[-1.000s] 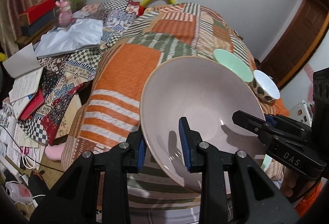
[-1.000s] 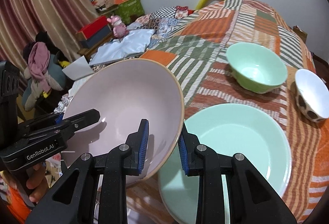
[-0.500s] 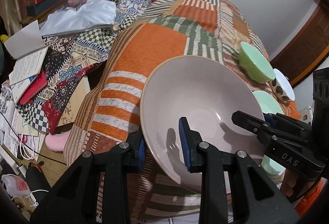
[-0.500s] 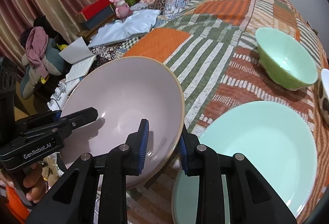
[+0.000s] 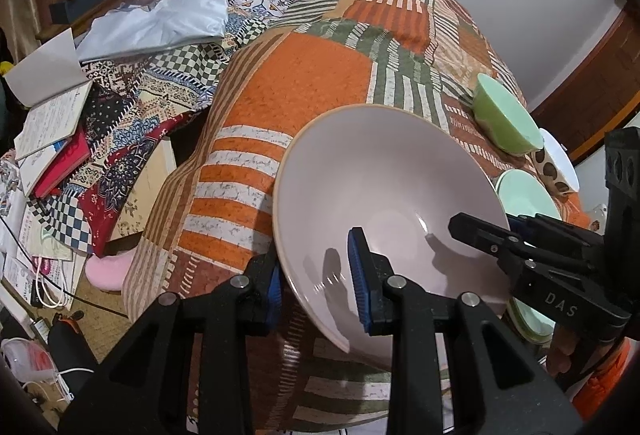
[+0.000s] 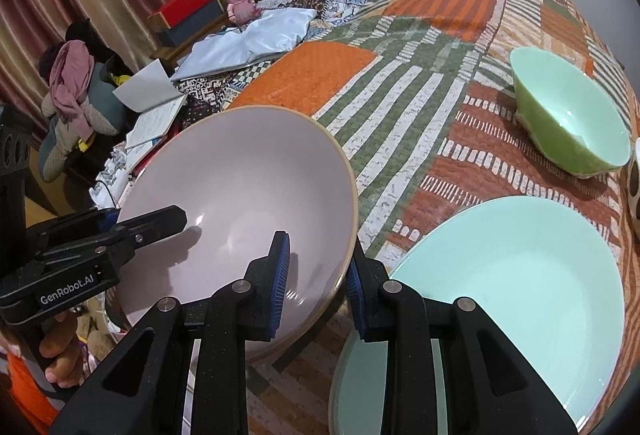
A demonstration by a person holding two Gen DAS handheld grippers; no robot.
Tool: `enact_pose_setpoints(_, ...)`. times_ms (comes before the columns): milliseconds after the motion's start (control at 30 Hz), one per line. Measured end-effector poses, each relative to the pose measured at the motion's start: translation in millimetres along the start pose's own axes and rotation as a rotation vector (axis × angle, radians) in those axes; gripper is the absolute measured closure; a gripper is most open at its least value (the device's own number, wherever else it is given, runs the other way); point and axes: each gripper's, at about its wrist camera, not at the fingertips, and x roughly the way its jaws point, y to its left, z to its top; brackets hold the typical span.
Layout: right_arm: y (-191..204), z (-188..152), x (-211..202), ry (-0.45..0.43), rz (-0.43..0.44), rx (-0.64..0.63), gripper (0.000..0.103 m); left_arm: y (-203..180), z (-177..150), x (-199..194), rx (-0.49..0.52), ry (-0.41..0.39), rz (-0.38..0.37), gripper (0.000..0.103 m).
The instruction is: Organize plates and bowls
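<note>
The left hand-held gripper point(image 6: 150, 223) carries "GenRobot.AI" in white on its side; the right hand-held gripper point(image 5: 486, 235) carries "DAS".

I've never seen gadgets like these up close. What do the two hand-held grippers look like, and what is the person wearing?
Both are matte black plastic clamps with angular arms, silver rivets and ribbed blue pads lining the jaws. The left gripper reads "GenRobot.AI" in white along its side; the right gripper reads "DAS". No cables show on either. Behind each hand there is bright orange clothing with a grey band.
</note>
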Motion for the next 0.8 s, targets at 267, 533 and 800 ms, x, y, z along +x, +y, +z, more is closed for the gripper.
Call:
enact_pose_setpoints(267,-6.7,-1.8,-18.0,-0.041,0.008,0.009,0.078,-5.2,-2.2,-17.7,0.023,-0.017,0.050,0.074)
enact_pose_setpoints(533,-18.8,-3.6,-45.1,-0.097,0.008,0.020,0.077,-12.4,-2.8,-33.7,0.006,-0.037,0.080,0.073)
enact_pose_setpoints(800,-43.3,-7.2,-76.2,-0.174,-0.027,0.047,0.066,-31.1,6.0,-57.6,0.026,-0.110,0.116,0.059)
